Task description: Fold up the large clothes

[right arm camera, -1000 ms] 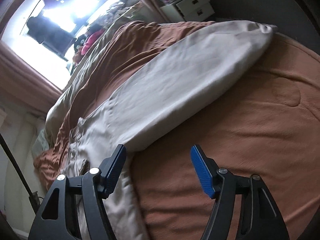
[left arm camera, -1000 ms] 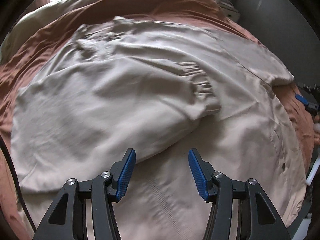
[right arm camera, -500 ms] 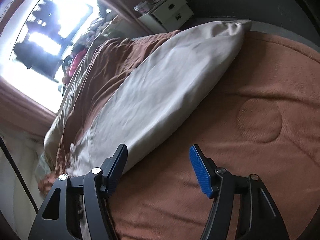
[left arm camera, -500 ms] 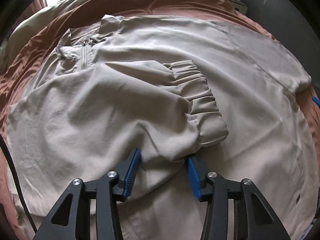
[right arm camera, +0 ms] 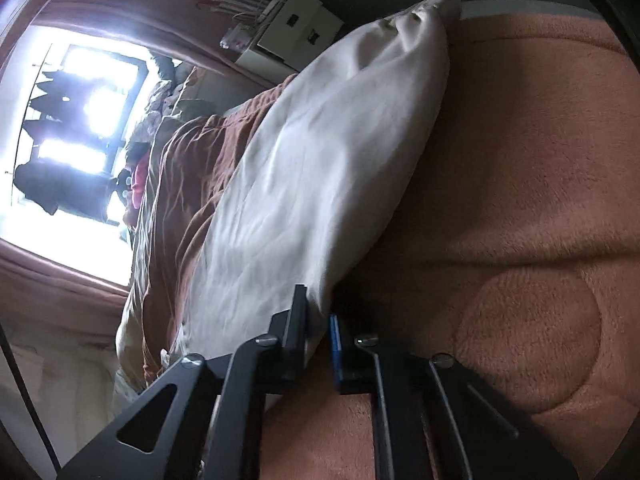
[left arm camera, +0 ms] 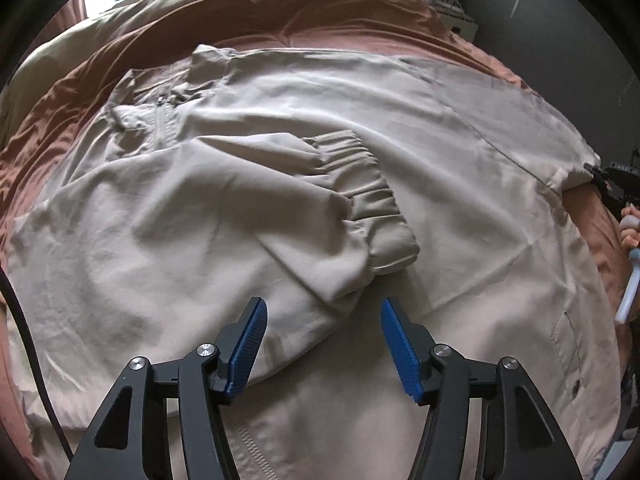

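Beige jacket [left arm camera: 400, 128] spread on the rust-brown bed cover [left arm camera: 280, 12]; my right claw [right arm camera: 318, 322] pinches its edge, my left claw [left arm camera: 322, 334] is opening above it.

My left claw hangs over the folded-in sleeve [left arm camera: 224, 216], jaws apart and widening, pads clear of the cloth though a sleeve fold lies between them. The gathered cuff [left arm camera: 372, 204] rests on the jacket's front, the zip [left arm camera: 162, 128] beyond it near the collar. My right claw has its jaws drawn close together on the jacket [right arm camera: 320, 168] edge, cloth caught between them. From that low view most of the garment is foreshortened. The window [right arm camera: 76, 128] glares white; things by it are unreadable. In the left view my right claw [left arm camera: 616, 184] is cut off at the frame's edge.
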A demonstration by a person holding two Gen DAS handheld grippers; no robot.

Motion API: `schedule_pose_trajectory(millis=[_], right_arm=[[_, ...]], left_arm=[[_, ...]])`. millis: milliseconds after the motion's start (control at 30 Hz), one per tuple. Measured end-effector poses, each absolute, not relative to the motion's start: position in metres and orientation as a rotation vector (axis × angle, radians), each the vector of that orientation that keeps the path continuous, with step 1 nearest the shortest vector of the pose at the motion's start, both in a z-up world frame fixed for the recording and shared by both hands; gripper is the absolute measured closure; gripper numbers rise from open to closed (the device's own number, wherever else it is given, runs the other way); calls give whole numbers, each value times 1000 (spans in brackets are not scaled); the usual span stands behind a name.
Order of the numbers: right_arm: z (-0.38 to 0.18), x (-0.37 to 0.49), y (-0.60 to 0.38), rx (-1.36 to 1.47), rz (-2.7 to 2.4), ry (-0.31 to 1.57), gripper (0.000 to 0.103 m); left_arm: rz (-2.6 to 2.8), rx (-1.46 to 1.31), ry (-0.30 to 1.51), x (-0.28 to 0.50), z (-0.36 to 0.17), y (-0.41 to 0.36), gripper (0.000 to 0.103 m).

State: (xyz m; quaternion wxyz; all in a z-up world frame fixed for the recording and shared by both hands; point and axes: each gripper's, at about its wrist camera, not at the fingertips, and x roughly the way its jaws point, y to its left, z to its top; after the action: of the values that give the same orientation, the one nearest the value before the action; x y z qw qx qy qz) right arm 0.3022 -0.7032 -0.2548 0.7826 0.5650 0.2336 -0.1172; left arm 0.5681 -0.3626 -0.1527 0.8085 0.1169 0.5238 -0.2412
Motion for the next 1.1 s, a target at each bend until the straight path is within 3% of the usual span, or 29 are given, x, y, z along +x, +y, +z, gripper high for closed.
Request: schedule_pose_trajectory(millis=[533, 833, 900, 967, 1100], right_arm=[[-76, 303, -586, 856, -10, 399, 103], [-101, 322, -589, 943, -125, 563, 103], [-108, 318, -594, 952, -167, 566, 87], [-119, 310, -602, 984, -193, 555, 10], [-145, 287, -626, 1086, -230, 499, 8]], left_arm=[[-497, 121, 1068, 550, -108, -294, 42], [-441, 136, 1077, 543, -112, -262, 39], [-442, 117, 1089, 546, -117, -259, 39], [-439, 96, 1102, 548, -123, -258, 39], [-426, 107, 1121, 552, -132, -262, 39]])
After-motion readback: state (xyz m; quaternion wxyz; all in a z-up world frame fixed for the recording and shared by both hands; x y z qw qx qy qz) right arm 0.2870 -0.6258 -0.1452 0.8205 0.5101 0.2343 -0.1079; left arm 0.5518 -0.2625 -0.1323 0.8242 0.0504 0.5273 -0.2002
